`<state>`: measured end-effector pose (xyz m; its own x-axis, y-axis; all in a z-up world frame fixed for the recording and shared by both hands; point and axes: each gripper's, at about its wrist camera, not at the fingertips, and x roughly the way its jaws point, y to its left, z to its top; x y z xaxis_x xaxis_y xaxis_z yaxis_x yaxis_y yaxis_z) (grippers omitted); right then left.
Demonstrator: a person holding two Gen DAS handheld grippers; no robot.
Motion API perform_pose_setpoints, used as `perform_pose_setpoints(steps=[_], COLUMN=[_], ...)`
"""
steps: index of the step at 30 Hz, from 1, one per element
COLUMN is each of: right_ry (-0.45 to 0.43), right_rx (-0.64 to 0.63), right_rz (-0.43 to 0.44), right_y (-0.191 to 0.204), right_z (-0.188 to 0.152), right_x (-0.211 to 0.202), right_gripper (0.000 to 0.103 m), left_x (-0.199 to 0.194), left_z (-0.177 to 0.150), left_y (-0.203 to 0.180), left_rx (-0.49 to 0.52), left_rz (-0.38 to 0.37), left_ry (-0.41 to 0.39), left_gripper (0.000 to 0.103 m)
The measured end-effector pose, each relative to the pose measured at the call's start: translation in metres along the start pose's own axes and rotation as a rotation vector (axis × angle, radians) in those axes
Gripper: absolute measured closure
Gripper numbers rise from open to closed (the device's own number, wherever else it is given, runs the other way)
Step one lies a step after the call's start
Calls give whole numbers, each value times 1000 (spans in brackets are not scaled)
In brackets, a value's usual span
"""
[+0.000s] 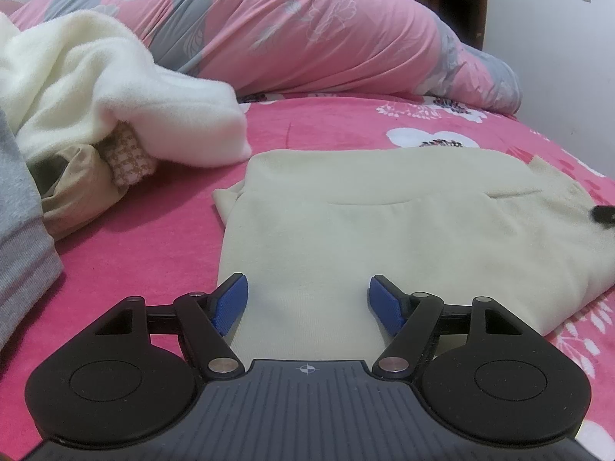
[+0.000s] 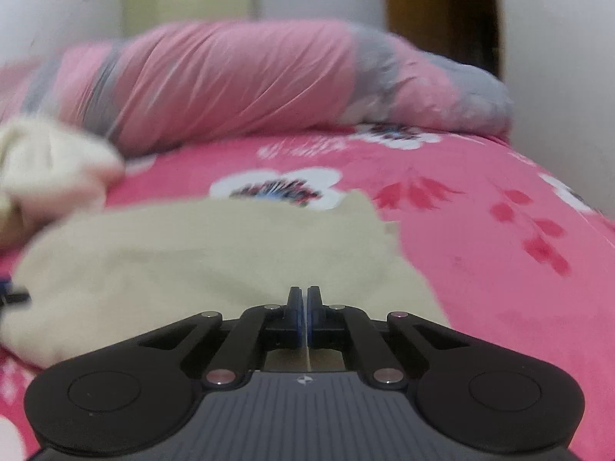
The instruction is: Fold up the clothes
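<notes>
Lying flat on the pink floral bedsheet [image 1: 338, 130] is the cream garment [image 1: 384, 215], partly folded, with a pocket seam running across its upper half; no brand, label or readable writing shows on it or on anything else in either view. The only mark is a small crosshair symbol on each gripper's grey body.

Beside the garment on the left sits a heap of unfolded clothes: a fluffy white fleece [image 1: 115, 92] draped over a tan piece [image 1: 77, 192] and a checked brown-and-white fabric [image 1: 128, 157], with a grey ribbed garment [image 1: 23, 230] at the left edge. A rolled pink-and-grey quilt [image 1: 288, 27] lies along the back of the bed, against a pale wall. Nothing lies between the grippers and the cream garment.

The left gripper [image 1: 307, 301] tilts down over the near edge of the garment, its blue pads spread wide with the cloth lying between them, not pinched. The right gripper [image 2: 305, 307] also tilts down over the garment near its right edge, fingers clenched together; a thin pale sliver shows in the slit between them, and whether that is cloth is unclear. The right wrist view is blurred.
</notes>
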<state>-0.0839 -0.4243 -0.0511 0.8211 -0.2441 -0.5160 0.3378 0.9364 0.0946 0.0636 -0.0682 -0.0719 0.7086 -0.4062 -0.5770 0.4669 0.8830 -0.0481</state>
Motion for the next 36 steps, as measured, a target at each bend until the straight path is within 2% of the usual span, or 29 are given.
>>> perform_pose_setpoints(steps=[4, 7, 9, 11, 12, 14, 16, 19, 20, 21, 23, 26, 28, 31, 34, 36], right_ry=[-86, -88, -30, 23, 20, -22, -44, -31, -14, 6, 63, 117, 108, 57, 48, 67], right_rx=[117, 266, 310, 341, 357, 300, 157, -84, -147, -193, -219, -73, -14, -15, 20, 24], right_rz=[-174, -336, -538, -629, -584, -428, -277, 13, 64, 88, 83, 123, 134, 141, 127, 75], right_y=[-34, -79, -100, -109, -107, -85, -48, 15, 31, 44, 55, 39, 31, 22, 11, 7], right_z=[-7, -19, -28, -34, -35, -32, -28, -26, -28, -29, -30, -19, -5, 5, 18, 29], right_x=[-46, -72, -78, -79, -81, -81, -73, -57, -50, -41, -14, 16, 9, -12, -11, 3], right_gripper=[103, 103, 101, 96, 95, 94, 91, 91, 91, 91, 91, 92, 91, 88, 79, 77], left_x=[0, 0, 0, -3, -5, -15, -26, -43, -46, -46, -36, -20, -22, -24, -19, -18], left_z=[0, 0, 0, 1, 2, 3, 3, 1, -1, -2, -8, -11, -6, -4, -7, -8], left_y=[0, 1, 1, -1, -3, -8, -14, -26, -30, -34, -40, -36, -28, -20, -17, -17], left_rx=[-3, -8, -8, -5, -2, 14, 38, 88, 110, 132, 172, 146, 87, 72, 79, 75], left_rz=[-3, -6, -5, 11, 23, 49, 39, -16, -32, -43, -33, -8, -11, -4, -1, 1], left_ry=[1, 1, 1, -4, -9, -43, -79, -117, -119, -113, -79, -41, -46, -61, -53, -57], left_gripper=[32, 31, 31, 31, 32, 32, 32, 32, 32, 32, 31, 30, 30, 30, 30, 30])
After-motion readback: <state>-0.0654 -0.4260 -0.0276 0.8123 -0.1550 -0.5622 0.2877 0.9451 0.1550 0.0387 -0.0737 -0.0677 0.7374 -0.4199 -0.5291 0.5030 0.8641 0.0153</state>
